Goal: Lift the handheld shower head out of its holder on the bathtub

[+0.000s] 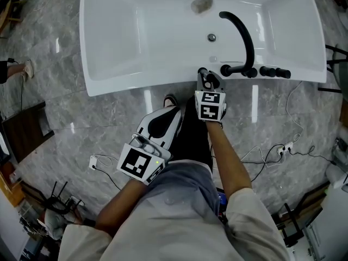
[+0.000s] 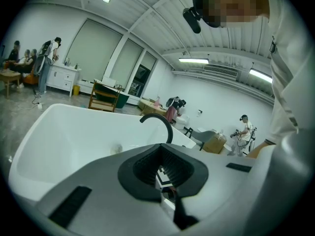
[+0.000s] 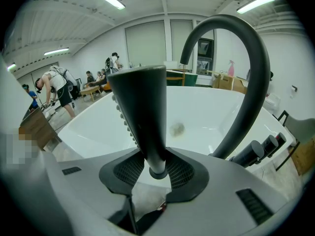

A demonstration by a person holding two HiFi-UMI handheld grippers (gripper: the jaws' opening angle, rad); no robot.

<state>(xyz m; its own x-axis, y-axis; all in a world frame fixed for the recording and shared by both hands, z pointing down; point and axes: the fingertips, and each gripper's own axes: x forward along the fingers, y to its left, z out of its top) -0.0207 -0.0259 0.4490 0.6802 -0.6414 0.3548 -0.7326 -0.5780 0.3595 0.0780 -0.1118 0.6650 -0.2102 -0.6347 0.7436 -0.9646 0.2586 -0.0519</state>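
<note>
The black handheld shower head (image 1: 205, 79) stands upright at the near rim of the white bathtub (image 1: 136, 86). My right gripper (image 1: 208, 82) reaches down onto it from the front. In the right gripper view its tapered handle (image 3: 142, 112) rises between the two jaws, and the ribbed pads (image 3: 129, 170) hug its lower end on both sides, so my right gripper (image 3: 156, 170) is shut on it. My left gripper (image 1: 169, 113) hangs back over the floor near my body, jaws together and empty. In the left gripper view it (image 2: 165, 173) points toward the tub.
A black arched faucet spout (image 1: 244, 34) curves over the tub just right of the shower head, with black knobs (image 1: 274, 72) along the rim. Cables (image 1: 272, 154) and a power strip (image 1: 98, 161) lie on the marble floor. Several people stand far off (image 2: 47, 63).
</note>
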